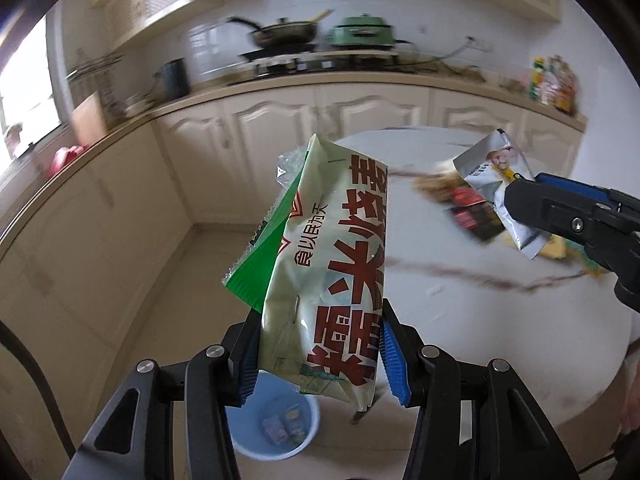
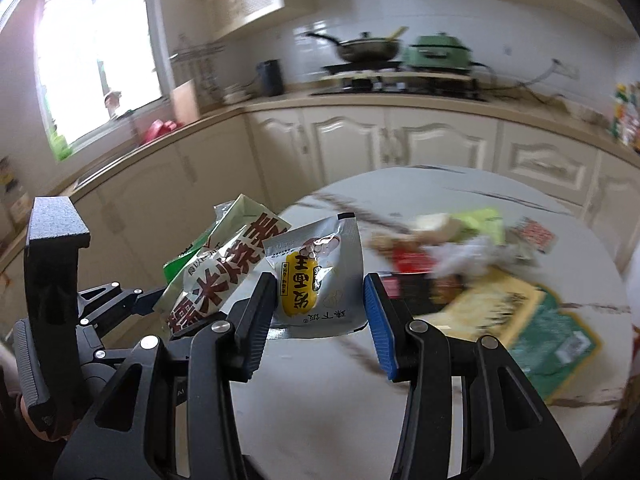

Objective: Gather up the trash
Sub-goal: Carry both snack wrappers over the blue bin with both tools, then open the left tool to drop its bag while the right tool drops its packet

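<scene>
Trash here is light, crinkly packaging – the left gripper (image 1: 320, 354) pinches a pale food bag (image 1: 328, 264) by its lower end above the blue bucket (image 1: 276, 428), the right gripper (image 2: 316, 320) clamps a silver sachet (image 2: 320, 280). More wrappers (image 2: 500, 280) litter the desk (image 2: 320, 400) – probably slippery, so grab edges.

Blurred heap: the wrappers (image 2: 472, 264) piled on the round surface (image 2: 320, 380) smear together; single pieces and their print cannot be told apart.
Bucket contents: the small packets in the blue bucket (image 1: 308, 420) are too small to name; the left gripper (image 1: 318, 354) hides the near rim.
Large packet's lower end: the cream packet (image 1: 332, 264) is covered where it passes between the pads.
Counter clutter: the colourful packets (image 1: 554, 84) on the far counter are blurred.
Hand: a person's hand (image 2: 16, 400) is cut off at the left edge in the right wrist view.
</scene>
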A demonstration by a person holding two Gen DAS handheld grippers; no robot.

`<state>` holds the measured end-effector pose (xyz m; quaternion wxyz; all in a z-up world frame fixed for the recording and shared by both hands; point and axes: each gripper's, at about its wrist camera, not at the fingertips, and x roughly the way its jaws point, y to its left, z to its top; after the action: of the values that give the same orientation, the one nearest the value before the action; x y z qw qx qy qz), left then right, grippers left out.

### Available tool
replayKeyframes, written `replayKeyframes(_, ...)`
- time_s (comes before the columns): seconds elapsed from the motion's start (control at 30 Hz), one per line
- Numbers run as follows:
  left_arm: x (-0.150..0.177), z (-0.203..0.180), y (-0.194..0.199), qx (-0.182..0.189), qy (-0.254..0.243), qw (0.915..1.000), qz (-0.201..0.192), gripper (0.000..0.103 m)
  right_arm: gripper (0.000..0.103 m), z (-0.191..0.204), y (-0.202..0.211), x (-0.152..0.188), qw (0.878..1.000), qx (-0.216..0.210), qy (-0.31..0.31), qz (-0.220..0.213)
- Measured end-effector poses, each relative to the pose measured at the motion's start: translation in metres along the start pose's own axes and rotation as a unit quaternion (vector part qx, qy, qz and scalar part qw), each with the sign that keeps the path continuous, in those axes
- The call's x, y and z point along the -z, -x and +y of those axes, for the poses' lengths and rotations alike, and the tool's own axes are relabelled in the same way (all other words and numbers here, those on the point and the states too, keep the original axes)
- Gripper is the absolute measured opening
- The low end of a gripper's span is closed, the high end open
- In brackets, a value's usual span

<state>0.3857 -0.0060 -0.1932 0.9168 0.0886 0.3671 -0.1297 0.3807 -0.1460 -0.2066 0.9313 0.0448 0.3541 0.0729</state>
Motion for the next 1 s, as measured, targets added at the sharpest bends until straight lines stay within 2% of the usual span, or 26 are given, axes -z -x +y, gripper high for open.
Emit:
replayKeyframes(0.17,0.036,0.064,0.014,-0.042,0.040,0.9982,0.015,0.048,0.043,0.078,-0.031,0.005,0.998,-0.047,0.044,0.020)
replayKeyframes(0.33,0.075,0.124,0.019,-0.083,0.082,0.9924,0.041,0.048,0.043,0.160,-0.068,0.017,0.991,-0.090,0.092,0.044)
replayKeyframes(0.47,0.106,0.156,0.008,-0.101,0.105,0.9863,0.077,0.048,0.043,0.215,-0.106,0.035,0.983,-0.112,0.125,0.070)
replayKeyframes(0.53,0.119,0.167,-0.007,-0.108,0.114,0.9827,0.098,0.048,0.043,0.233,-0.126,0.048,0.981,-0.108,0.139,0.085)
replayKeyframes(0.6,0.131,0.172,-0.028,-0.115,0.113,0.9796,0.120,0.048,0.042,0.243,-0.149,0.061,0.978,-0.107,0.148,0.104)
replayKeyframes(0.7,0.146,0.172,-0.069,-0.098,0.118,0.9748,0.162,0.048,0.042,0.245,-0.193,0.085,0.973,-0.103,0.141,0.150)
replayKeyframes(0.83,0.173,0.168,-0.124,-0.076,0.117,0.9653,0.220,0.048,0.042,0.236,-0.253,0.121,0.965,-0.077,0.139,0.209)
replayKeyframes(1.0,0.200,0.163,-0.189,-0.059,0.103,0.9550,0.272,0.048,0.042,0.212,-0.323,0.168,0.945,-0.069,0.132,0.291)
